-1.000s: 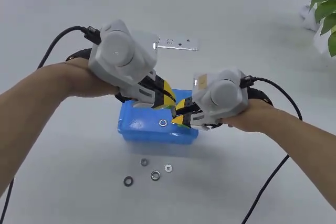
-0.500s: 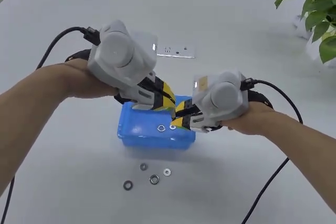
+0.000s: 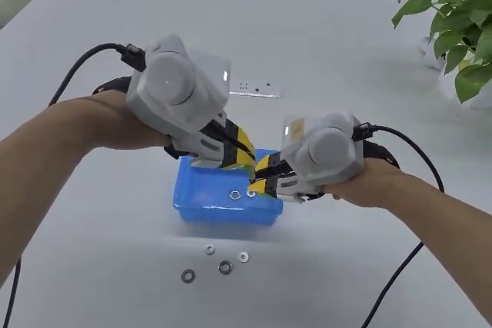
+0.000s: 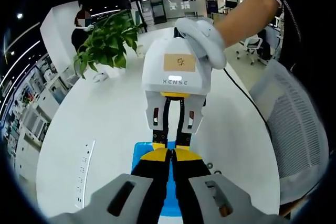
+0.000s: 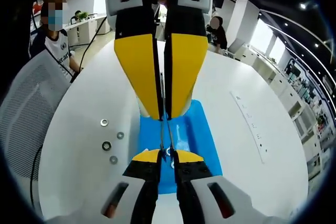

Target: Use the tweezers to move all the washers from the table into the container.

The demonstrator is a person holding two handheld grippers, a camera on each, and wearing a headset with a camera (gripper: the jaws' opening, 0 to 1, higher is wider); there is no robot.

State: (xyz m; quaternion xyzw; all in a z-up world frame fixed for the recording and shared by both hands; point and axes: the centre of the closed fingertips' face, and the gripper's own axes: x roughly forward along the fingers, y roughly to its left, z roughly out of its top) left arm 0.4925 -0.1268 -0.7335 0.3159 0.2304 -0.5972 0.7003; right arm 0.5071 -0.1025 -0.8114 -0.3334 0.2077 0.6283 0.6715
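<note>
The blue container (image 3: 201, 199) sits mid-table with two washers (image 3: 234, 195) inside. Several more washers (image 3: 224, 267) lie on the table just in front of it, and they are seen to the left of the container (image 5: 195, 129) as washers (image 5: 106, 146) in the right gripper view. My left gripper (image 3: 244, 157) and right gripper (image 3: 261, 178) meet tip to tip over the container. Thin metal tweezers (image 5: 164, 129) run between them. The right gripper (image 5: 167, 155) is shut on one end and the left gripper (image 5: 163, 115) on the other. In the left gripper view my own jaws (image 4: 170, 153) face the right gripper (image 4: 171, 139).
A white power strip (image 3: 257, 88) lies behind the container. A potted plant (image 3: 453, 28) stands at the far right edge. Cables trail from both grippers across the table. Office desks and people show beyond the table in the gripper views.
A second washer has appeared in the blue container beside the first. The head camera has tilted up, so everything sits lower in the picture. Both grippers stay shut on the tweezers.
</note>
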